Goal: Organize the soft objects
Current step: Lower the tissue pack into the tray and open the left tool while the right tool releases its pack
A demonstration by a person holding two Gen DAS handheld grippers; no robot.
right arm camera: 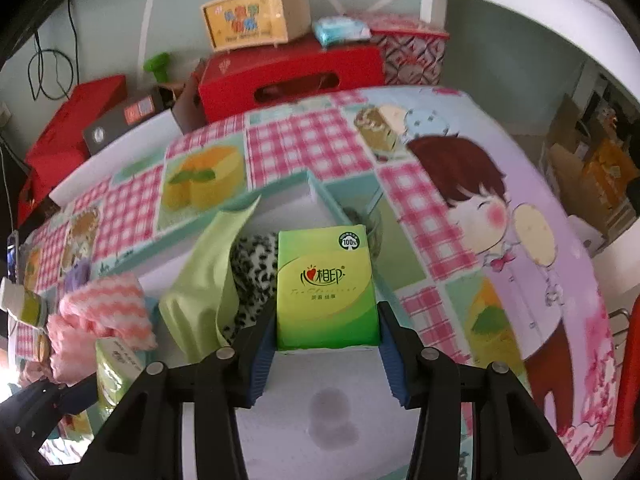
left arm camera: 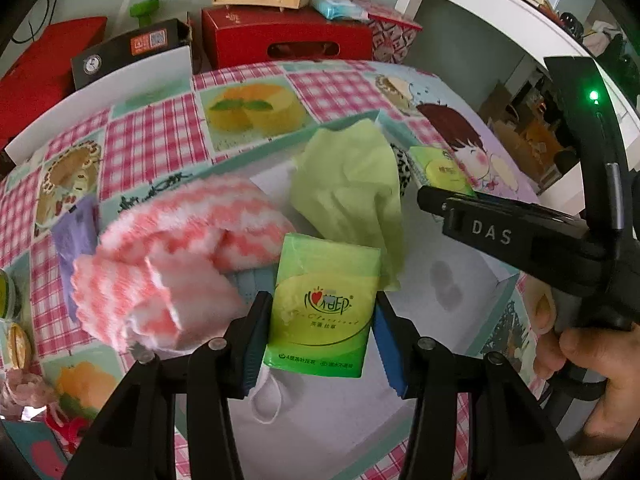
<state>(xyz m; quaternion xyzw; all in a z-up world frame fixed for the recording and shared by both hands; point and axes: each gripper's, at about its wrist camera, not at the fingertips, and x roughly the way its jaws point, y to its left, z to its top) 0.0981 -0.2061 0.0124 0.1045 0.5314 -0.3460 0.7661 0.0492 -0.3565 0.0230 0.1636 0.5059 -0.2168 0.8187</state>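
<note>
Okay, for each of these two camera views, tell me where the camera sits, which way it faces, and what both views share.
Left wrist view: sits on the left gripper, looks steeply down along its fingers at a green tissue pack they hold over the white box; the person's right hand and right gripper show at right.
Right wrist view: sits on the right gripper, looks down at a second tissue pack it holds.
Shared: pink striped cloth, light green cloth, red carton.
</note>
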